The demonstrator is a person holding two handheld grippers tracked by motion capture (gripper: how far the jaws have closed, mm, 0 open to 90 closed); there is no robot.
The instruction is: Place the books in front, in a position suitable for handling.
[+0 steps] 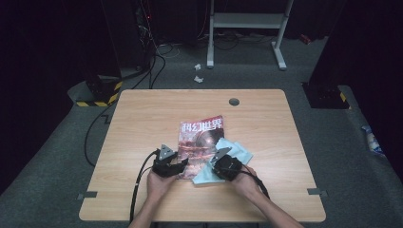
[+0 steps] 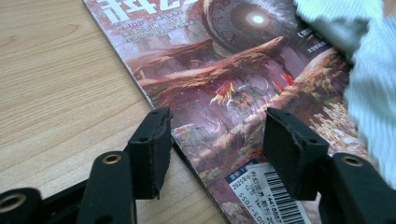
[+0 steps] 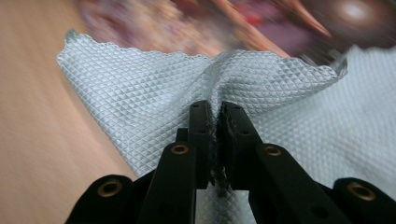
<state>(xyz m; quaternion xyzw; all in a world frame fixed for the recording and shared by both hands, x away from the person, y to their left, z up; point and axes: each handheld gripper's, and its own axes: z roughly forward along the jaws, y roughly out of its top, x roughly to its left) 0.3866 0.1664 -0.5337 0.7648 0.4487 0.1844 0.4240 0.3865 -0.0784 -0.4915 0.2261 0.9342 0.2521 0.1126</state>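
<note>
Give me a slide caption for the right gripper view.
Right gripper jaws pinch a fold of pale blue cloth beside the magazine.

The table [image 1: 142,123] is pale wood with a smooth, matt grain. At the centre of the high view lies a magazine [image 2: 224,84] of paper; its cover is glossy and catches a sheen, with a white printed barcode label at the lower right of the left gripper view. The cloth [image 3: 140,93] is light blue fabric, matt, woven in a fine raised diamond pattern with a scalloped edge. The jaws of both grippers are matt black plastic with brass-coloured rivets. The floor around the table is grey, rough carpet.
</note>
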